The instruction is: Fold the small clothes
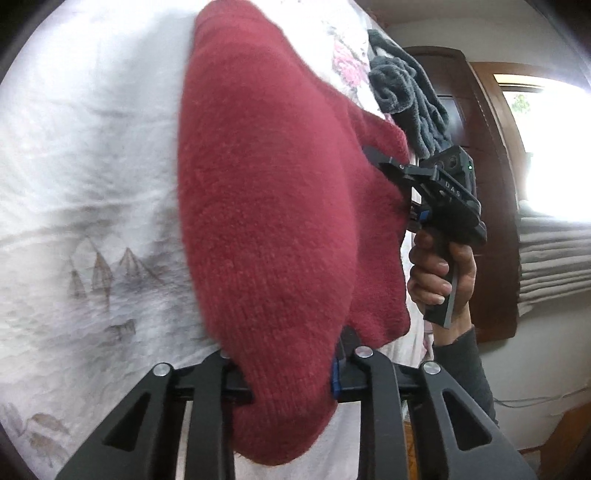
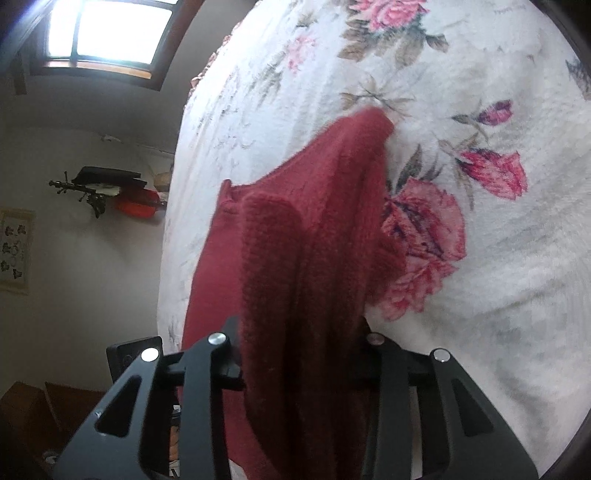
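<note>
The floral blanket (image 2: 480,258) fills the background of both my wrist views; it is white, printed with pink roses.

The red knit garment (image 1: 266,206) hangs in front of the blanket, between my two grippers. In the right wrist view its far end touches the blanket near a rose.

My left gripper (image 1: 291,384) is clamped on a thick fold of the garment; the knit bulges out between and below the jaws.

My right gripper (image 2: 299,365) is likewise clenched on a bunched layer, which drapes over the jaw gap. In the left wrist view the same gripper grips the garment's opposite edge, with the person's hand (image 1: 439,273) wrapped around its handle.

A grey towel (image 1: 406,96) lies crumpled on the blanket, just beyond the garment's upper edge.

A window (image 2: 110,29) is bright behind.
</note>
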Demonstrator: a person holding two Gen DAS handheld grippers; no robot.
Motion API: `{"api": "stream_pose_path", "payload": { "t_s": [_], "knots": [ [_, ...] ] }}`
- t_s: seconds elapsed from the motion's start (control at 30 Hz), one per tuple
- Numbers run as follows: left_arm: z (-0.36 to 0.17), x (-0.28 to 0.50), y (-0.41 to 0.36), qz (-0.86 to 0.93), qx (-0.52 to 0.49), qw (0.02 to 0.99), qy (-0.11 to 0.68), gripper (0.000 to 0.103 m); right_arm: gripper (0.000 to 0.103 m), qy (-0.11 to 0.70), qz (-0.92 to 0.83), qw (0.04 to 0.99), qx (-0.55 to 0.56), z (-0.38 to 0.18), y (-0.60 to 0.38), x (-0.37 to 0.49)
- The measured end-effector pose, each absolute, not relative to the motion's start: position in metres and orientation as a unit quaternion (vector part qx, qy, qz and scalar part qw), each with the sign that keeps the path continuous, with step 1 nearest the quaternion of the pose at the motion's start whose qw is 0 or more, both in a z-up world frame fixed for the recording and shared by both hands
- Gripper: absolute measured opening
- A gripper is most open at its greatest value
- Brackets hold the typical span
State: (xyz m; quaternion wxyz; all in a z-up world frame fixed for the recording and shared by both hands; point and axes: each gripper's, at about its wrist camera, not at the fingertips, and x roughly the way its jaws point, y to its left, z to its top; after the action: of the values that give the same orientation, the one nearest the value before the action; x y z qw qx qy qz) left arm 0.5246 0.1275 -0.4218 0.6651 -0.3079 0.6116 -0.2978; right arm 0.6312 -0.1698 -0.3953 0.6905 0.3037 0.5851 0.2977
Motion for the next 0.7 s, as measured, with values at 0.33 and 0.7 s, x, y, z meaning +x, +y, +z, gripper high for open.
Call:
{"api": "stream_pose_path", "payload": {
  "t_s": [0.33, 0.7],
  "knots": [
    [-0.368, 0.499, 0.156, -0.305, -0.291, 0.700, 0.576, 0.024, 0.033, 0.560, 0.331, 0.694, 0.310, -0.349, -0.138, 0.604],
    [-0.343, 0.369, 0.244, -0.267, -0.310, 0.721, 0.560, 0.024, 0.033, 0.566, 0.390, 0.649, 0.327, -0.361, -0.044, 0.495]
  ]
}}
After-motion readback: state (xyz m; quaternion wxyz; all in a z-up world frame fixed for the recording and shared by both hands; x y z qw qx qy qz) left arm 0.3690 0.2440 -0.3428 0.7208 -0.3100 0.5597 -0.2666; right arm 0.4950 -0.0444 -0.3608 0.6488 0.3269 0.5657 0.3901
